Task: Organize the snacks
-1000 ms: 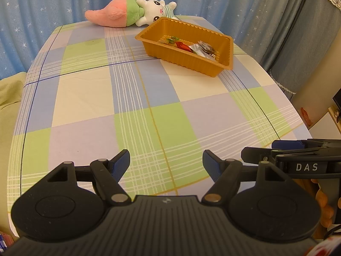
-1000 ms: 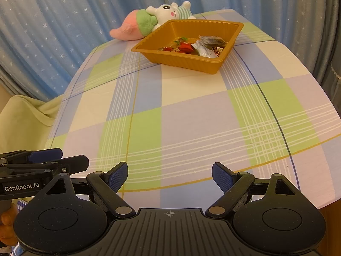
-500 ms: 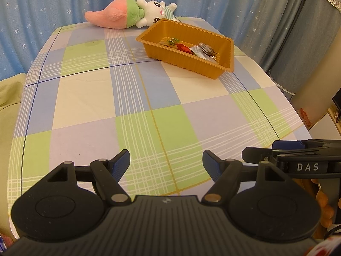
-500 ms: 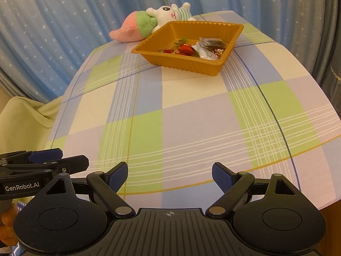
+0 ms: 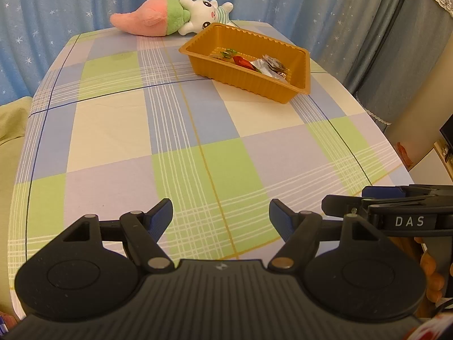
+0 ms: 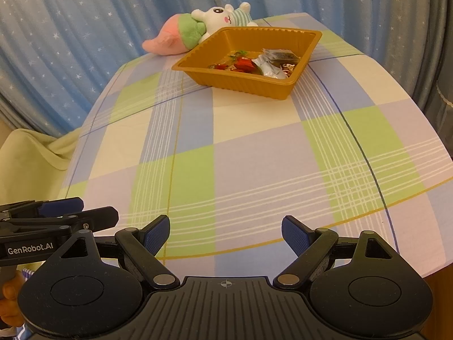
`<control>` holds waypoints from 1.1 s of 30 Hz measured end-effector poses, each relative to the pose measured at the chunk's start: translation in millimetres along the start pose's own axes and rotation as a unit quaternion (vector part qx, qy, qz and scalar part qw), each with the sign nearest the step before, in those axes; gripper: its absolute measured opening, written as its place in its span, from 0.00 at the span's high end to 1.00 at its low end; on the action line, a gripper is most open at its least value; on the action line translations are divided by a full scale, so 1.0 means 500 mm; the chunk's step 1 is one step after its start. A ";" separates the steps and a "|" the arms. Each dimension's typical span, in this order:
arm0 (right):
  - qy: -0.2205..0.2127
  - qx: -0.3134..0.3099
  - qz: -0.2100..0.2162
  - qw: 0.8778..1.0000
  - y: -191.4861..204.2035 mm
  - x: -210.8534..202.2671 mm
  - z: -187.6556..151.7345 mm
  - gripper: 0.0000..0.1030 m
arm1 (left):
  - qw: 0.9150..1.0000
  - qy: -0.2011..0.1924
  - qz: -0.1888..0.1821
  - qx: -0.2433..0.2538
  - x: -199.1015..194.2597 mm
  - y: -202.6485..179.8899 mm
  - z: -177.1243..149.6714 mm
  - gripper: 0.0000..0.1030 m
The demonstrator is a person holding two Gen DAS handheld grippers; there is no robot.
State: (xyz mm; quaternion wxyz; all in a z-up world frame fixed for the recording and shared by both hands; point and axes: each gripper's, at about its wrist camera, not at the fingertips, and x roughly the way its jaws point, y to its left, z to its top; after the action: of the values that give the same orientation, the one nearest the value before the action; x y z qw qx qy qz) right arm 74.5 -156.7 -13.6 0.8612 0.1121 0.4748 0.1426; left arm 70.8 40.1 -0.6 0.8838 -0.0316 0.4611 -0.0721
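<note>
An orange plastic tray (image 5: pixel 303 65) (image 6: pixel 305 45) stands at the far end of the checkered table and holds several snack packets (image 5: pixel 269 65) (image 6: pixel 254 63), red, silver and green. My left gripper (image 5: pixel 220 212) is open and empty, low over the near table edge. My right gripper (image 6: pixel 226 228) is open and empty, also at the near edge, to the right of the left one. Each gripper shows side-on in the other's view, the right one (image 5: pixel 396 201) and the left one (image 6: pixel 65 212).
A pink, green and white plush toy (image 5: pixel 170 18) (image 6: pixel 198 28) lies behind the tray at the far edge. Blue star-patterned curtains (image 5: pixel 70 0) hang behind the table. A pale green cloth (image 6: pixel 28 164) lies at the left. The checkered tablecloth (image 5: pixel 198 130) covers the table.
Both views have tilted down slightly, so the tray and plush sit a little lower in frame. Both grippers stay open and empty.
</note>
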 end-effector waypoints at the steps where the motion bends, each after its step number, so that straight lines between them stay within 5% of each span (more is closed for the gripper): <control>1: 0.000 0.000 0.000 1.000 0.000 0.000 0.000 0.17 | 1.000 0.000 0.000 0.000 0.000 0.000 -0.001 0.29; 33: 0.002 0.007 -0.004 1.000 -0.010 0.016 0.016 0.17 | 1.000 0.002 -0.005 0.007 0.024 -0.007 0.022 0.29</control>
State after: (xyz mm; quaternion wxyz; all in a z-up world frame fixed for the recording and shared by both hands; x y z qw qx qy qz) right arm 85.9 -159.2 -17.5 0.8600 0.1159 0.4780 0.1361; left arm 86.1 34.8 -3.7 0.8828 -0.0276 0.4620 -0.0803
